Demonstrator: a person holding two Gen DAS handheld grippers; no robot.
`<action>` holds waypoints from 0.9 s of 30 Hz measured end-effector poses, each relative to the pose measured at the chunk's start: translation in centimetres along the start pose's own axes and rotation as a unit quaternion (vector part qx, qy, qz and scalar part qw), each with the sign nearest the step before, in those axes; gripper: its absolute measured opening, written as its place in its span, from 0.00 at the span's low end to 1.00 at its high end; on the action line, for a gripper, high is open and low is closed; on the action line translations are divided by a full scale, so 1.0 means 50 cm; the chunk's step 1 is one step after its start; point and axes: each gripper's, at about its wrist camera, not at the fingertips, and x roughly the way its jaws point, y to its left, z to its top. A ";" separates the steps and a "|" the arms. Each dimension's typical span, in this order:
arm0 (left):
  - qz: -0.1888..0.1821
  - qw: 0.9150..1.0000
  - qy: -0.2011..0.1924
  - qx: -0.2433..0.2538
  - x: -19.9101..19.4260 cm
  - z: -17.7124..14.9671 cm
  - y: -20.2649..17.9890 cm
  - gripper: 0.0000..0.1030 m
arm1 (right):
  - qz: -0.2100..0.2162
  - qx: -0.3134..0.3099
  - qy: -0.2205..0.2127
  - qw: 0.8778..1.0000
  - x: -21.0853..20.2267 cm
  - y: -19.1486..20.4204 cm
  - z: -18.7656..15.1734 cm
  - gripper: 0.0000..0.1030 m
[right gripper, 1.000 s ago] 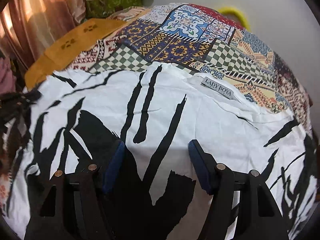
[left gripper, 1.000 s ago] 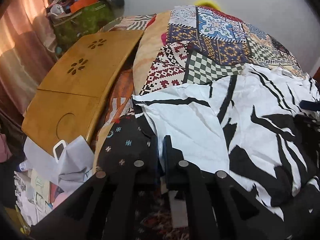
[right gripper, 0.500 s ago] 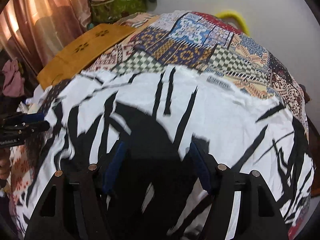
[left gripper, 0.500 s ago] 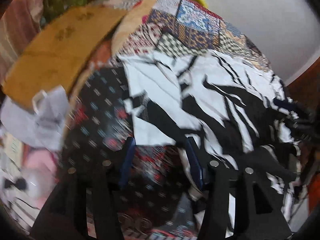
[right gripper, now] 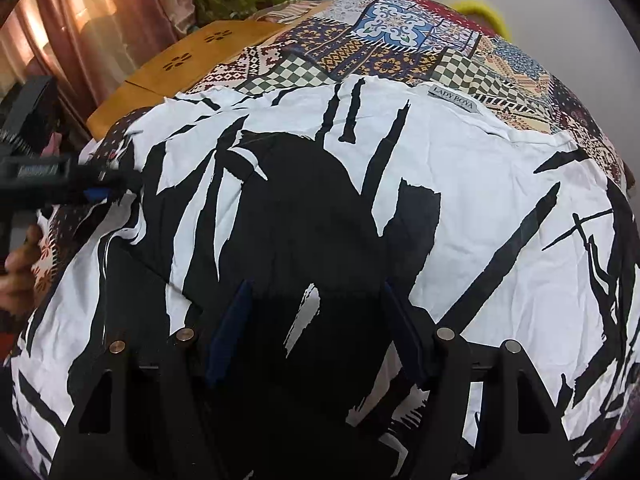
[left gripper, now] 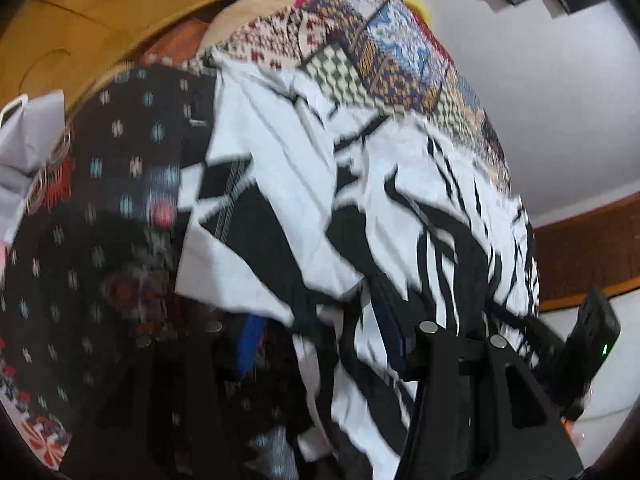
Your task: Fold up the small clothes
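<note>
A white garment with black brush strokes (right gripper: pixel 460 200) lies spread over the patchwork bedspread (right gripper: pixel 384 48), its "LADY BOYA" label (right gripper: pixel 454 98) at the far edge. The right gripper (right gripper: pixel 316 332) hovers above it, fingers apart, clamping nothing. The left gripper (left gripper: pixel 320 344) – blurred – stands at the garment's side edge, jaws seemingly apart, fabric between them.

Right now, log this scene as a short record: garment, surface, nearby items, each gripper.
garment: black-and-white patterned shirt, spread out, neck label at far edge
surface: multicoloured patchwork bedspread
nearby: wooden lap tray with flower cut-outs, beside the bed
left gripper: jaws apart, shirt edge between the fingers, blurred
right gripper: jaws apart, hovers over the shirt's dark print
</note>
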 end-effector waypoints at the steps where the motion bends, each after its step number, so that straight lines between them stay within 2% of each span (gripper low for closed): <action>1: 0.006 1.000 -0.010 -0.001 -0.001 0.010 0.000 0.50 | 0.002 -0.001 -0.001 1.000 0.001 0.000 -0.001 0.64; 4: 0.022 0.999 -0.039 -0.001 -0.005 0.041 -0.004 0.40 | 0.010 0.003 -0.005 1.000 0.000 -0.003 -0.005 0.64; 6: 0.043 0.998 -0.051 0.014 -0.004 0.059 -0.016 0.15 | 0.018 0.008 -0.009 1.000 -0.001 -0.008 -0.006 0.64; 7: 0.058 0.997 -0.054 0.026 -0.001 0.066 -0.024 0.08 | 0.021 0.011 -0.010 1.000 -0.001 -0.010 -0.006 0.64; 11: 0.105 0.985 -0.087 0.103 -0.010 0.075 -0.097 0.04 | 0.024 0.016 -0.011 1.000 -0.005 -0.010 -0.008 0.64; 13: 0.117 0.973 -0.117 0.159 -0.029 0.062 -0.156 0.04 | 0.027 0.019 -0.011 0.999 -0.009 -0.011 -0.010 0.64; 14: 0.121 0.964 -0.135 0.192 -0.038 0.050 -0.194 0.04 | 0.030 0.024 -0.012 0.999 -0.013 -0.014 -0.011 0.63; 16: 0.114 0.952 -0.148 0.243 -0.043 0.026 -0.256 0.04 | 0.034 0.036 -0.012 0.999 -0.020 -0.024 -0.013 0.61; 18: 0.106 0.945 -0.132 0.280 -0.021 -0.002 -0.303 0.04 | 0.037 0.051 -0.013 0.998 -0.032 -0.036 -0.015 0.61; 21: 0.093 0.948 -0.063 0.296 0.051 -0.032 -0.324 0.04 | 0.034 0.074 -0.022 0.996 -0.057 -0.061 -0.023 0.61; 24: 0.102 0.946 -0.002 0.306 0.127 -0.065 -0.314 0.04 | 0.022 0.089 -0.031 0.995 -0.088 -0.083 -0.033 0.61; 27: 0.104 0.946 0.012 0.306 0.143 -0.084 -0.304 0.05 | 0.013 0.093 -0.042 0.995 -0.117 -0.095 -0.035 0.61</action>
